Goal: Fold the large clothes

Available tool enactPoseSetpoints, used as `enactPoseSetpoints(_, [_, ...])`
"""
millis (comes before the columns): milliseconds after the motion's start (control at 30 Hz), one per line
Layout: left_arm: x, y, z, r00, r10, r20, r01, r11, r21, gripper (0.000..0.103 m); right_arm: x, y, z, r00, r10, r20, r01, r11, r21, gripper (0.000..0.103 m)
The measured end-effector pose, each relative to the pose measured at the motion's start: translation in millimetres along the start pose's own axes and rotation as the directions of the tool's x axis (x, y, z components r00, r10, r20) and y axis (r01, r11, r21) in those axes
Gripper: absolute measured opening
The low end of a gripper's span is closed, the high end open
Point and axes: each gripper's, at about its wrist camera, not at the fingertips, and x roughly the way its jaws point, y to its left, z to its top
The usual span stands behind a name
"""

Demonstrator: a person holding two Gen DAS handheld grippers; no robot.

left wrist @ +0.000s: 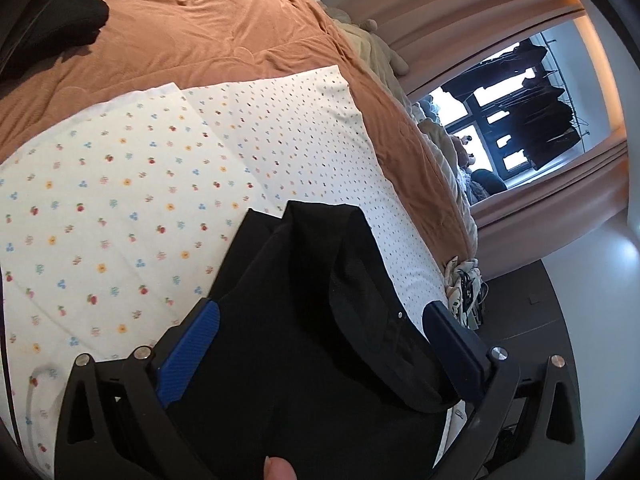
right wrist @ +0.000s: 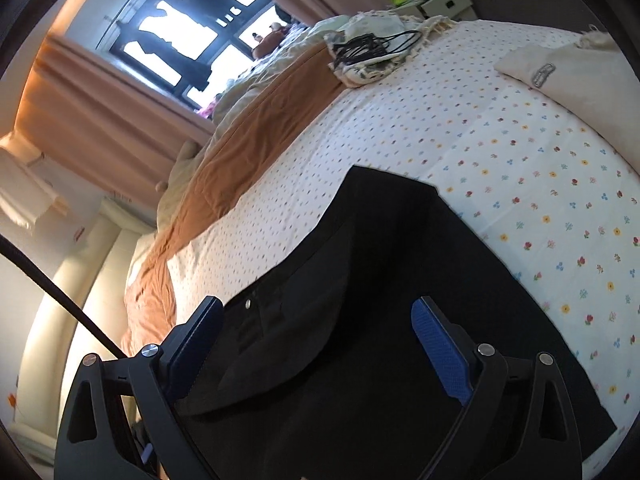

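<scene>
Black garment on floral sheet, long axis running away from cameras.

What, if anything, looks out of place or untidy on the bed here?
The black garment on the floral sheet lies unevenly, one layer bunched near the bed edge rather than flat. A tangle of black cable sits on a fringed cloth farther up the bed. Nothing looks spilled or damaged.

The garment is plain black. It lies on a white sheet sprinkled with small red, yellow and blue flowers, beside a rust-orange blanket. The gripper pads are bright blue.
</scene>
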Motion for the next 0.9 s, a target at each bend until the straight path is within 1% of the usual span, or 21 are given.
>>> enactPoseSetpoints(133, [-21.2, 14.2, -7.5, 1.000, 0.016, 0.008, -0.016, 1.000, 0.012, 0.103, -0.7, 23.2, -16.5, 0.998, -0.012, -0.057, 0.007, 0.997, -0.082, 0.095])
enactPoseSetpoints(200, [-28.2, 19.6, -14.5, 1.000, 0.028, 0.002, -0.028, 0.999, 0.027, 0.103, 1.3, 36.4, -24.4, 0.996, -0.039, -0.080, 0.028, 0.990, -0.138, 0.095])
enactPoseSetpoints(300, [-36.8, 32.0, -27.4, 0.999, 0.032, -0.003, -0.032, 0.999, 0.034, 0.103, 6.8, 58.6, -38.2, 0.990, -0.083, -0.116, 0.054, 0.971, -0.235, 0.095])
enactPoseSetpoints(400, [-43.6, 47.4, -40.2, 0.999, 0.041, -0.001, -0.041, 0.999, 0.024, 0.103, 17.5, 83.7, -54.6, 0.977, -0.123, -0.173, 0.059, 0.941, -0.335, 0.095])
enactPoseSetpoints(467, [-45.9, 58.4, -48.0, 0.999, 0.039, -0.010, -0.038, 0.999, 0.012, 0.099, 20.9, 98.5, -65.1, 0.969, -0.156, -0.194, 0.067, 0.915, -0.397, 0.095])
enactPoseSetpoints(633, [-48.4, 76.3, -61.8, 0.999, 0.042, -0.028, -0.042, 0.999, -0.010, 0.089, 15.1, 113.7, -86.4, 0.954, -0.189, -0.233, 0.062, 0.884, -0.464, 0.095])
enactPoseSetpoints(667, [-48.1, 78.9, -64.3, 0.999, 0.041, -0.034, -0.041, 0.999, -0.012, 0.088, 12.7, 114.3, -91.0, 0.951, -0.194, -0.240, 0.059, 0.879, -0.474, 0.095])
enactPoseSetpoints(733, [-47.5, 82.0, -69.4, 0.998, 0.042, -0.046, -0.042, 0.999, -0.008, 0.083, 6.3, 114.7, -98.1, 0.945, -0.197, -0.260, 0.049, 0.873, -0.485, 0.095])
enactPoseSetpoints(833, [-45.8, 84.9, -78.7, 0.997, 0.045, -0.070, -0.045, 0.999, 0.006, 0.082, -2.0, 114.5, -115.0, 0.936, -0.219, -0.277, 0.053, 0.862, -0.503, 0.095])
enactPoseSetpoints(900, [-46.1, 88.1, -82.3, 0.996, 0.043, -0.078, -0.042, 0.999, 0.008, 0.081, -5.9, 122.6, -125.5, 0.931, -0.231, -0.282, 0.056, 0.854, -0.517, 0.095])
